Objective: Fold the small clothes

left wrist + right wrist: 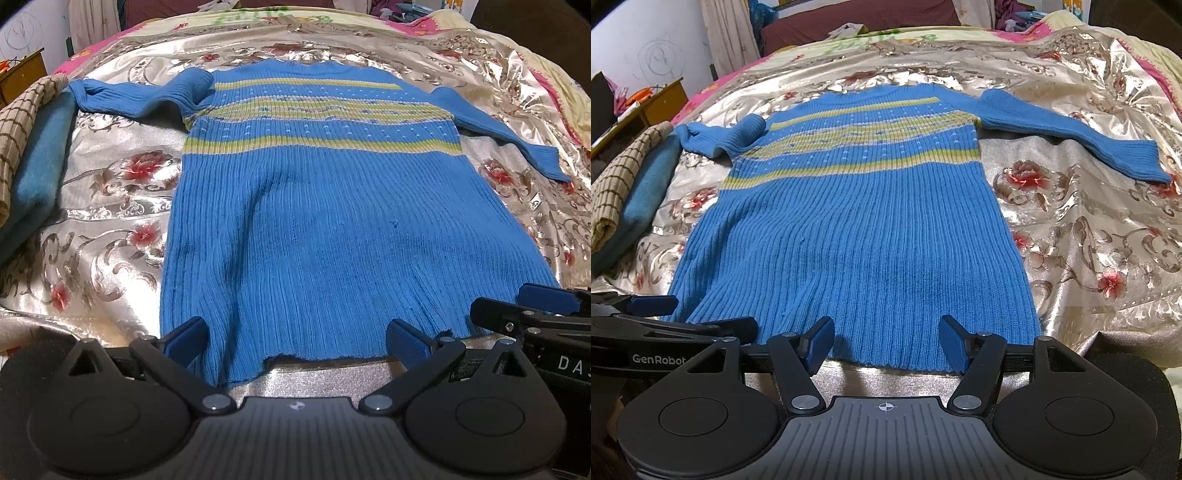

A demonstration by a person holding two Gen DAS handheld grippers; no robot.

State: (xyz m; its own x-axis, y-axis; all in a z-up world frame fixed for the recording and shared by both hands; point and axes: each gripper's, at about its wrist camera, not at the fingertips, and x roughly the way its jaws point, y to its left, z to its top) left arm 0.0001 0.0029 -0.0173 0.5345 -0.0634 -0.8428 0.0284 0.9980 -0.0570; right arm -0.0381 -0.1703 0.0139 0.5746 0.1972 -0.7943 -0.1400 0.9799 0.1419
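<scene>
My blue striped sweater (314, 206) lies flat and face up on the bed, sleeves out to both sides, nothing folded yet, so by my reckoning the whole fold is ahead. My left tongs (295, 341) and right tongs (886, 341) both stand spread at the hem, pinching nothing. The bed wears a shiny floral bedspread (1071, 221). A checked cloth on a teal blanket (40, 155) sits at the left edge, with a wooden cabinet (661, 98) and scribbled wall beyond.

The folded blue cloth (35, 173) under a checked one (16, 125) runs off-frame — extent unclear.
</scene>
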